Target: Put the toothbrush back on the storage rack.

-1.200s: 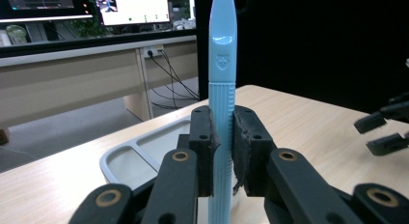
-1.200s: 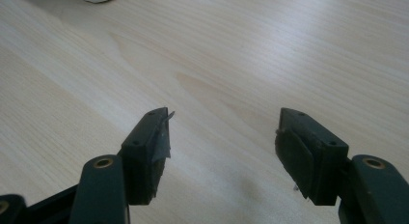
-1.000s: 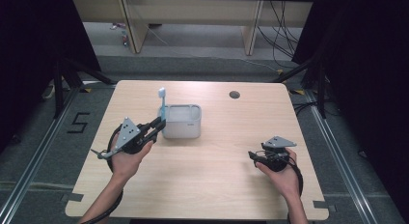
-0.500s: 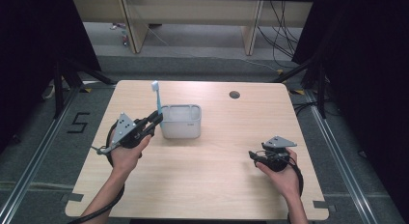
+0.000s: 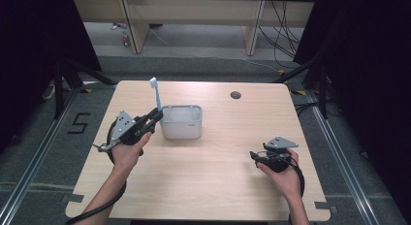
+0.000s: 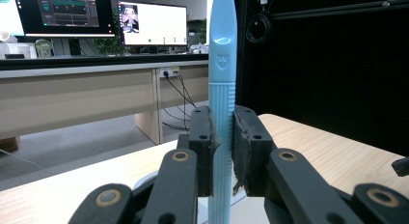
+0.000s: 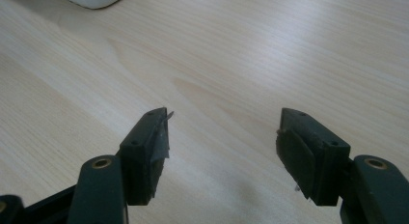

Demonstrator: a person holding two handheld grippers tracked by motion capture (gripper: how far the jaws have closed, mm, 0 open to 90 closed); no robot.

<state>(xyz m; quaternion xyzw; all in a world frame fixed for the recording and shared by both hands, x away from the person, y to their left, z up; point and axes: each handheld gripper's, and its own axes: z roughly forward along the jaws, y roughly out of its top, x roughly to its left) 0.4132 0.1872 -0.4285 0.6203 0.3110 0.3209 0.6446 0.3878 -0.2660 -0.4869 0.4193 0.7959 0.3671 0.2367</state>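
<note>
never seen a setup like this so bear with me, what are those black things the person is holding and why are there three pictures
A person holds a two-jaw tool in each hand. The left hand-held gripper is shut on a light blue toothbrush, held upright beside a white box on the wooden table. The right hand-held gripper is open, holding nothing, low over bare wood. One picture comes from a fixed camera above the table. The other two come from small cameras riding on each gripper, looking along its own jaws.

A dark "5" [image 5: 79, 123] is marked on the grey floor [image 5: 43, 152] left of the bench; monitor text is unreadable.
</note>
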